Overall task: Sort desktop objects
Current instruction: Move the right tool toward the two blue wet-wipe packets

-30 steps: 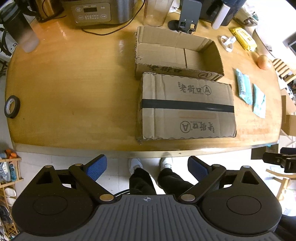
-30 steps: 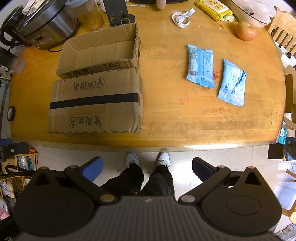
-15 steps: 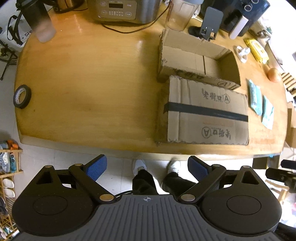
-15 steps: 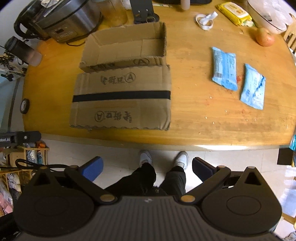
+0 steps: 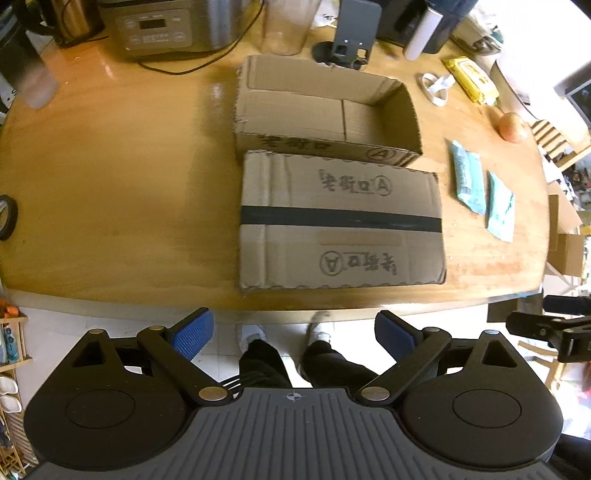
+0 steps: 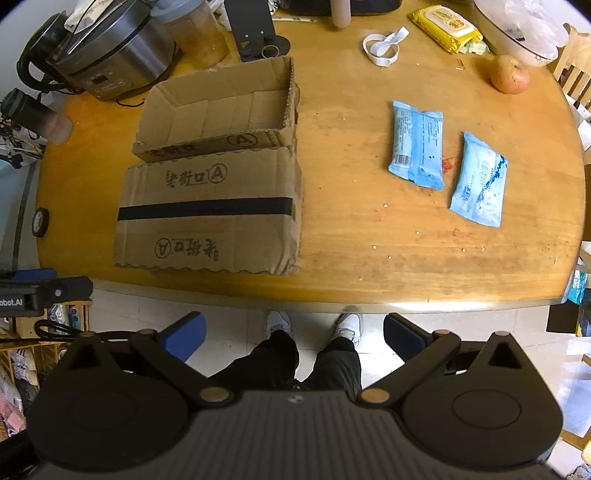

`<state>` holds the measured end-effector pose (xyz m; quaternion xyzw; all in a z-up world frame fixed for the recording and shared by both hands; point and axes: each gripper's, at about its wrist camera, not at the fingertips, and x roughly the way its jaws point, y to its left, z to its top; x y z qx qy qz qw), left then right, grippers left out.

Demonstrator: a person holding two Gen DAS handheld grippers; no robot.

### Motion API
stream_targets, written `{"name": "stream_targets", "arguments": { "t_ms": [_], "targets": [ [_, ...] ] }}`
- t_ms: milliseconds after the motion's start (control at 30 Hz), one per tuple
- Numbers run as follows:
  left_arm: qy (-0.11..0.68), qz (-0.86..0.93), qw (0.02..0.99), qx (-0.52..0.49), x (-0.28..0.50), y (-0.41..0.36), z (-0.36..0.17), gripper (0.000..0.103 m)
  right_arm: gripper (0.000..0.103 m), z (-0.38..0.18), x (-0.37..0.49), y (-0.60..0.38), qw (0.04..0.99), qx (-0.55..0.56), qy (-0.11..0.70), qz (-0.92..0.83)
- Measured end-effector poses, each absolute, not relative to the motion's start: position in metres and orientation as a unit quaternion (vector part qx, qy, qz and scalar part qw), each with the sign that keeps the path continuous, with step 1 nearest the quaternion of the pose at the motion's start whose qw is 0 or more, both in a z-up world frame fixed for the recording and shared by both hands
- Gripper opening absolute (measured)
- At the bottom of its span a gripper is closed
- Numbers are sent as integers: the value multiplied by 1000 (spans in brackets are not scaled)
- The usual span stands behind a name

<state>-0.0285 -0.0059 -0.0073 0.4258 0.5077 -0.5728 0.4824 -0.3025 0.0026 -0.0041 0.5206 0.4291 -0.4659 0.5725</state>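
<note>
We hold both tools out in front of the near edge of the rounded wooden tabletop (image 6: 369,236), above the tiled floor and our own dark trouser legs and white shoes. The left tool (image 5: 294,334) is released, its blue-padded fingers (image 5: 192,336) spread wide with nothing between them. The right tool (image 6: 293,332) is likewise released and grips nothing.

On the tabletop, a shallow open cardboard tray (image 6: 221,110) with a circled letter A printed on its front wall lies behind a flat closed cardboard box (image 6: 210,210) crossed by a strip of black tape; the two touch along their long sides, and the closed box lies close to the near edge. Nothing is visible inside the tray.

To the right of the boxes, well apart from them, two light-blue plastic sachets lie flat on the bare wood: one (image 6: 417,146) with its printed back panel and barcode up, the other (image 6: 478,179) just beside it on the right, slightly tilted. Farther back we see a reddish-yellow apple (image 6: 509,75), a yellow pack of wet wipes (image 6: 445,26) and a loop of white strap (image 6: 382,46).

At the far left corner stands a silver electric cooker (image 5: 166,26) with its black cable trailing over the wood, and a roll of black tape (image 5: 7,218) lies at the left edge.
</note>
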Motion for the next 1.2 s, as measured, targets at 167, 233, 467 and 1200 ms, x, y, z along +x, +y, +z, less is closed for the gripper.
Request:
{"name": "stream_targets", "arguments": {
  "t_ms": [167, 233, 467, 1200],
  "targets": [
    [504, -569, 485, 433, -40, -9, -4, 96, 103, -7, -315, 2, 570, 528, 424, -466],
    [502, -566, 487, 435, -43, -10, -3, 96, 103, -8, -320, 1, 569, 531, 422, -466],
    [499, -559, 494, 442, -52, -13, -2, 96, 103, -10, -328, -1, 570, 536, 418, -462],
    [496, -548, 500, 451, -85, -10, -7, 96, 103, -17, -365, -4, 575, 538, 421, -451]
  ]
}}
